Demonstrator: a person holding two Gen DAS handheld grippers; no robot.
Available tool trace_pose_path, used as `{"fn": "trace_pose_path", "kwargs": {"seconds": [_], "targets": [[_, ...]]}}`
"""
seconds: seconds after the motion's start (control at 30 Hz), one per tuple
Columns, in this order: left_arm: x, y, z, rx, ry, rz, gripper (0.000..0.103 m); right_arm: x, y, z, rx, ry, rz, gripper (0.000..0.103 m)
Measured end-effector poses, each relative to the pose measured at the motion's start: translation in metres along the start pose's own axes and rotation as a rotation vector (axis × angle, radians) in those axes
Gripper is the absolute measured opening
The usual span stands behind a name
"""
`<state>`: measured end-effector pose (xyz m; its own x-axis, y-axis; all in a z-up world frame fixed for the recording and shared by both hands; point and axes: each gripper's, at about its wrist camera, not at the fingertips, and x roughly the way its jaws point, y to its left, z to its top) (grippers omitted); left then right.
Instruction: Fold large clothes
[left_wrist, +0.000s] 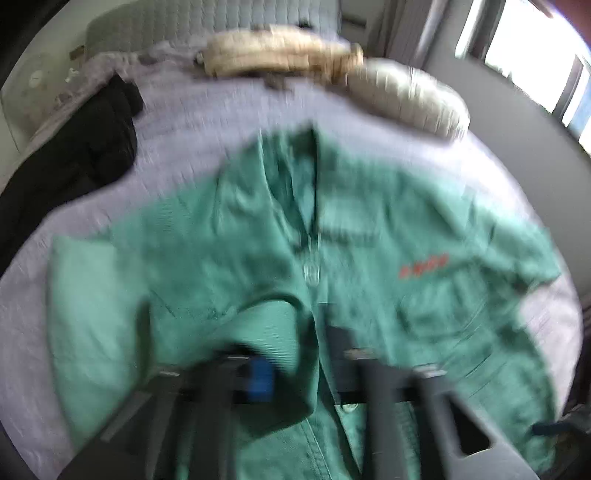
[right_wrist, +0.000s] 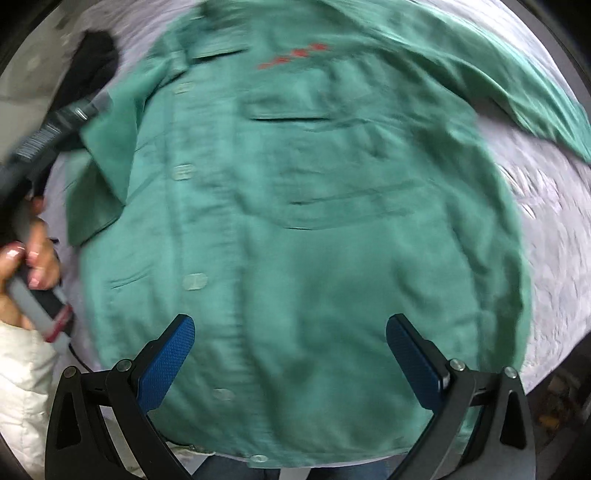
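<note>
Right wrist view: a green button-up work shirt (right_wrist: 295, 221) lies front up on a pale quilted bed (right_wrist: 554, 221), filling the frame. The right claw (right_wrist: 290, 354) hovers low in the frame, wide, holding nothing. At the left edge, a hand (right_wrist: 26, 266) carries the left claw (left_wrist: 291, 369), blurred, apparently parted and empty. Risk: a grab during this fast motion could bunch the cloth.

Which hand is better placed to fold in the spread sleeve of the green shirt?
Probably the right. The right tool hangs open over the green button-up shirt, and its spread sleeve lies on that side. The left tool is at the already folded sleeve.
</note>
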<state>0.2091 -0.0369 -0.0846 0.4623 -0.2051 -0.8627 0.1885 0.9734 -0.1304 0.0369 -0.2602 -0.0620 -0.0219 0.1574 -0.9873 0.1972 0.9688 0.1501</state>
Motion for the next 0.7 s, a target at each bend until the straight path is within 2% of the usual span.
{"fn": "trace_pose_path", "kwargs": {"seconds": [0.07,0.1,0.17,0.23,0.33,0.4,0.53,0.63,0.7], "targets": [[-0.003,0.003,-0.018,-0.004,-0.009,0.061,0.095,-0.001,-0.013,0.003,0.018,-0.008,-0.016,0.103],[-0.014,0.0,-0.025,0.007,-0.029,0.086,0.095,-0.004,-0.018,0.006,0.022,-0.02,-0.025,0.103],[-0.03,0.0,-0.034,0.023,-0.037,0.078,0.095,-0.014,-0.017,0.017,0.004,-0.069,-0.035,0.103],[-0.059,0.02,-0.052,-0.008,-0.075,0.102,0.095,-0.021,-0.004,0.029,-0.04,-0.115,-0.046,0.103],[-0.088,0.069,-0.072,-0.121,-0.134,0.205,0.096,-0.032,0.051,0.048,-0.202,-0.233,-0.049,0.103],[-0.087,0.098,-0.085,-0.175,-0.12,0.285,0.096,-0.036,0.094,0.06,-0.343,-0.308,-0.048,0.103],[-0.076,0.138,-0.115,-0.238,-0.023,0.377,0.096,-0.002,0.199,0.067,-0.641,-0.399,-0.109,0.103],[-0.07,0.156,-0.122,-0.281,-0.028,0.404,0.096,0.031,0.238,0.067,-0.738,-0.402,-0.159,0.103],[-0.062,0.163,-0.126,-0.314,-0.032,0.404,0.096,0.063,0.252,0.072,-0.778,-0.419,-0.282,0.103]]}}
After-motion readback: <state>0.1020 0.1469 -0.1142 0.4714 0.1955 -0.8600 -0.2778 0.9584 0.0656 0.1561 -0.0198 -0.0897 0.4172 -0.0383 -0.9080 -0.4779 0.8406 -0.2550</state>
